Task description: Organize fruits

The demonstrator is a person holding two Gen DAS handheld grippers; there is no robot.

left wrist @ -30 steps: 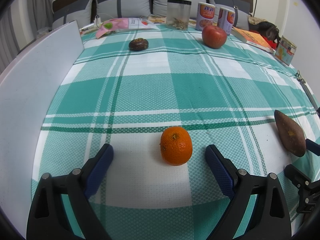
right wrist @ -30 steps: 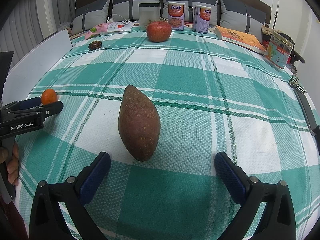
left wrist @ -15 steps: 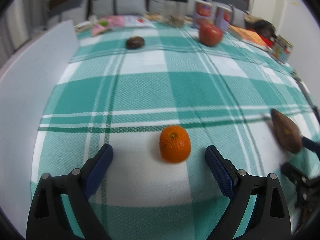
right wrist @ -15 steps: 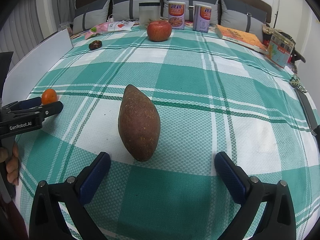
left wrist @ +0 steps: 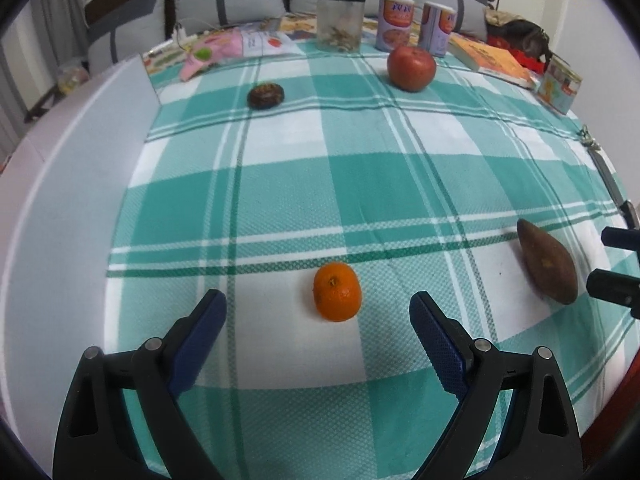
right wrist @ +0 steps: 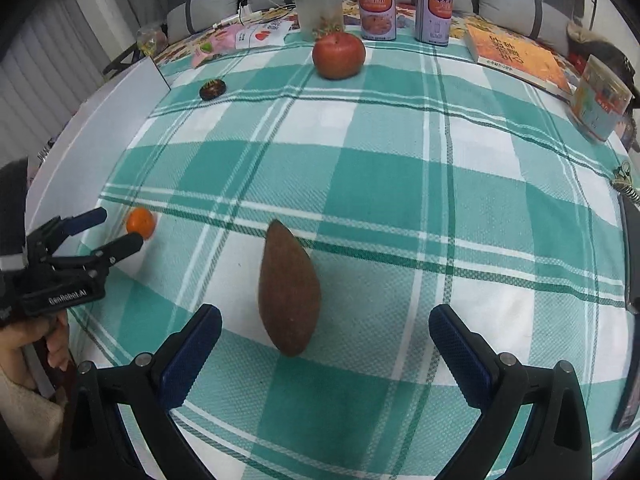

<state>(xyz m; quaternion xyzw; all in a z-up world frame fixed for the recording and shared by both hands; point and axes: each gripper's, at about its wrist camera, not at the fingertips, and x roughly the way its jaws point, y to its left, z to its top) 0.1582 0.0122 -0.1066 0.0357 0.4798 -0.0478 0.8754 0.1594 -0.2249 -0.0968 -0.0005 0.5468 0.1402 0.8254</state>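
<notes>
An orange (left wrist: 337, 297) lies on the green checked cloth just ahead of my open left gripper (left wrist: 318, 312), between its blue fingers and not touched. A brown sweet potato (right wrist: 288, 288) lies lengthwise just ahead of my open right gripper (right wrist: 325, 326), apart from the fingers. It also shows at the right of the left wrist view (left wrist: 547, 261). A red apple (left wrist: 411, 68) and a small dark round fruit (left wrist: 265, 95) sit far back. The left gripper (right wrist: 120, 226) and the orange (right wrist: 140, 222) show at the left of the right wrist view.
A white board (left wrist: 68, 152) stands along the left edge of the cloth. At the back stand a clear jar (left wrist: 341, 22), two cans (left wrist: 395, 22), an orange book (left wrist: 494, 60) and a small box (left wrist: 560, 84). Grey cushions line the rear.
Both grippers have drawn back and risen a little, so the orange and the sweet potato sit slightly further ahead of the fingers. Neither fruit has moved on the cloth.
</notes>
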